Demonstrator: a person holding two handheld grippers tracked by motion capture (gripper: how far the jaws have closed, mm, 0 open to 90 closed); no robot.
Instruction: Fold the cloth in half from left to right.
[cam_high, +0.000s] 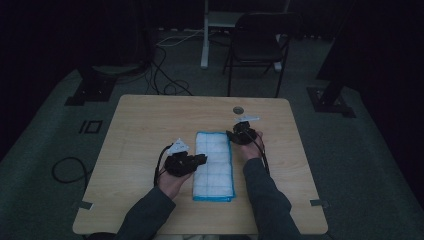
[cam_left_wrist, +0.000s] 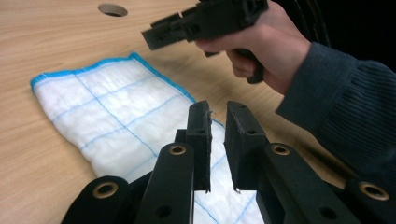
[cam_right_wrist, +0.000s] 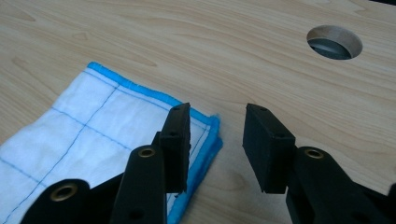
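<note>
A white cloth (cam_high: 214, 165) with a blue hem and thin blue grid lines lies folded into a long strip on the wooden table (cam_high: 145, 130). My left gripper (cam_high: 201, 160) hovers over the cloth's left edge, near its middle. In the left gripper view its jaws (cam_left_wrist: 218, 109) stand a narrow gap apart above the cloth (cam_left_wrist: 112, 112), nothing between them. My right gripper (cam_high: 236, 134) is at the cloth's far right corner. Its jaws (cam_right_wrist: 217, 112) are open, just above the corner of the cloth (cam_right_wrist: 93, 126), not pressing it. The right gripper (cam_left_wrist: 201, 21) also appears in the left gripper view.
A round cable hole (cam_high: 238, 109) sits in the table beyond the right gripper, also seen as a hole (cam_right_wrist: 335, 42) in the right gripper view. A black folding chair (cam_high: 257, 42) stands behind the table. Cables lie on the floor at left.
</note>
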